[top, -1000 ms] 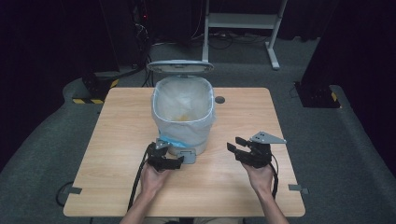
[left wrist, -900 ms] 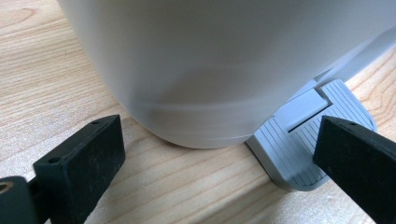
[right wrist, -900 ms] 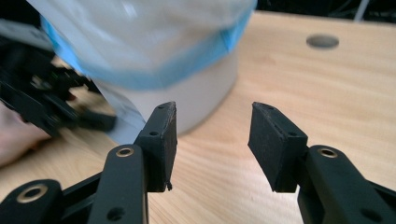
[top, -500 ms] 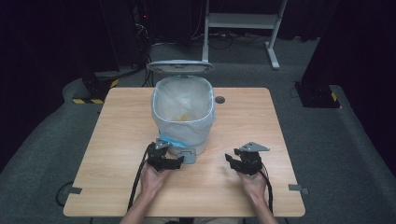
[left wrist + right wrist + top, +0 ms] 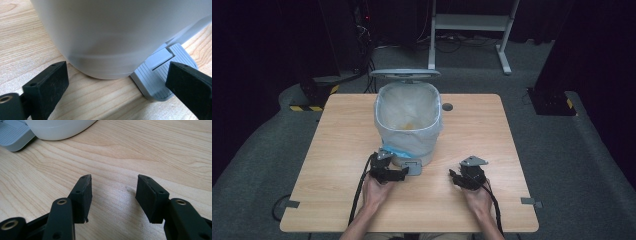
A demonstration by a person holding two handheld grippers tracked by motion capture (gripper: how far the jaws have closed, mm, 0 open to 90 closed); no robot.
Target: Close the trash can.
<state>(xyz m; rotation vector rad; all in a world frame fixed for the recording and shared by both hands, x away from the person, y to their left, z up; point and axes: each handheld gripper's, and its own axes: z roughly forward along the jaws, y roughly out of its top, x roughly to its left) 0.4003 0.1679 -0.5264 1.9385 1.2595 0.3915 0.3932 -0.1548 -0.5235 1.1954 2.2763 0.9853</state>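
A white pedal bin with a clear liner stands mid-table, its lid up. Something yellowish lies inside it. Its grey pedal points toward me. My left gripper sits low at the bin's foot, open; its jaws have just been closing a little. In the left gripper view the bin's base lies ahead of the gap, the pedal beside one jaw, untouched. My right gripper hovers low over bare wood, open, its jaws just widened. Nothing is between them.
The wooden table has a dark cable hole behind the bin. In the right gripper view the bin and pedal lie far off at the top left. A white desk frame stands on the floor beyond.
My right gripper has come down toward the tabletop and shifted left, nearer the bin. The left gripper and the bin have stayed where they were.
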